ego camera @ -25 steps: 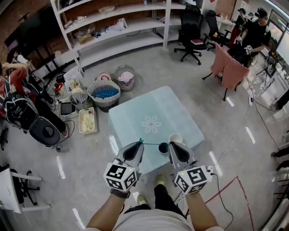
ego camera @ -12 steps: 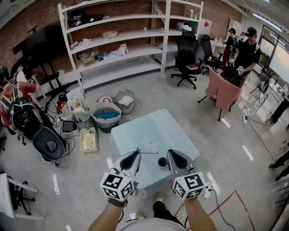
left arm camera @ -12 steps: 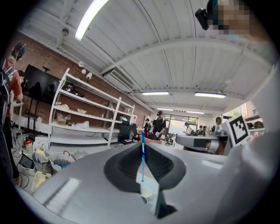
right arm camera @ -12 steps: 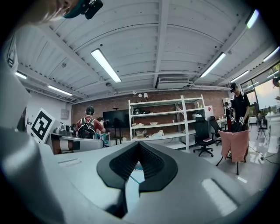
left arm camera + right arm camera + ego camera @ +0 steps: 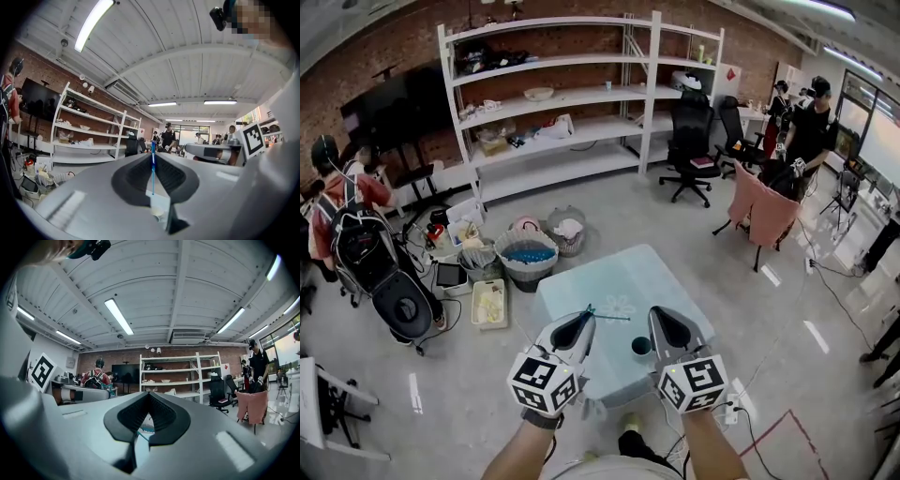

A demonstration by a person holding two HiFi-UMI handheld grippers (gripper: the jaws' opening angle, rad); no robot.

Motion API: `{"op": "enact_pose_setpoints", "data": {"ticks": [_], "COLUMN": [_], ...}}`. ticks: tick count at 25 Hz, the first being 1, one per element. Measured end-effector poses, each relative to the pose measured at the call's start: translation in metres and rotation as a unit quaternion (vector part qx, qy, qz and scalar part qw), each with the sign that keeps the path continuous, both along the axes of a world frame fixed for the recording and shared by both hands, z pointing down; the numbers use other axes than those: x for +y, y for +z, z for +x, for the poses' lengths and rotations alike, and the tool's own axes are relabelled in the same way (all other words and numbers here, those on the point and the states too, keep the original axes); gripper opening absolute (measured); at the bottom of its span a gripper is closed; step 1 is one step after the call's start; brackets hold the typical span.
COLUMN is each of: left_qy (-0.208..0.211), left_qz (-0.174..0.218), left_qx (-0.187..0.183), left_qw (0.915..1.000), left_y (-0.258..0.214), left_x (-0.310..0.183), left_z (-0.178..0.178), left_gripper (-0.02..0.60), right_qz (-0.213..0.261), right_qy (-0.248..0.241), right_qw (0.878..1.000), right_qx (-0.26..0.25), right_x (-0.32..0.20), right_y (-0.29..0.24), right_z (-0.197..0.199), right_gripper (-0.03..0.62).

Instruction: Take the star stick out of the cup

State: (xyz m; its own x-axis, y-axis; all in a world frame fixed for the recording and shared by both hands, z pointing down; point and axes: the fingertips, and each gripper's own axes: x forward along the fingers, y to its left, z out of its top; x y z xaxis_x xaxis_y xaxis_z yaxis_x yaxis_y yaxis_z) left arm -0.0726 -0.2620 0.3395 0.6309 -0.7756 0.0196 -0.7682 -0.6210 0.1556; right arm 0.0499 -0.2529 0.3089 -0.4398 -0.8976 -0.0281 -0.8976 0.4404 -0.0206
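Note:
My left gripper (image 5: pixel 588 316) is shut on the thin blue-green star stick (image 5: pixel 609 317), which juts level to the right from the jaw tips, above the table. In the left gripper view the stick (image 5: pixel 153 168) runs straight up the seam of the closed jaws of that gripper (image 5: pixel 153 152). The dark cup (image 5: pixel 641 346) stands on the pale blue table (image 5: pixel 609 277), below the stick's free end and apart from it. My right gripper (image 5: pixel 655 312) hovers just right of the cup, shut on nothing; the right gripper view shows its jaws (image 5: pixel 149 394) meeting at the tips.
Baskets (image 5: pixel 529 255) and bins (image 5: pixel 488 302) sit on the floor left of the table. White shelving (image 5: pixel 562 103) lines the back wall. A pink-draped chair (image 5: pixel 766 214) and office chairs (image 5: pixel 692 141) stand at right, with people at both room edges.
Both grippers have risen and the head view has tilted up. The stick, whose end reached the cup a second ago, now hangs free of it in the left gripper.

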Motion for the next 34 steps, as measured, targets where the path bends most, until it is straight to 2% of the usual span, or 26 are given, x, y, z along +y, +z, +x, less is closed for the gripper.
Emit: {"op": "enact_pose_setpoints", "data": {"ticks": [5, 11, 34], "left_qy": [-0.001, -0.007, -0.011], "left_qz": [0.015, 0.025, 0.021], "left_qx": [0.004, 0.001, -0.003], "left_qw": [0.9999, 0.9997, 0.9997], "left_y": [-0.020, -0.021, -0.026], "left_x": [0.012, 0.021, 0.020], "left_z": [0.001, -0.005, -0.011], "left_gripper": [0.023, 0.023, 0.023], "right_qz": [0.010, 0.014, 0.005], "right_qy": [0.000, 0.002, -0.005], "right_qw": [1.000, 1.000, 1.000], "right_qx": [0.001, 0.014, 0.012], "right_x": [0.009, 0.018, 0.019], "right_y": [-0.017, -0.013, -0.014], "right_z": [0.001, -0.002, -0.012], "right_gripper": [0.009, 0.009, 0.009]}}
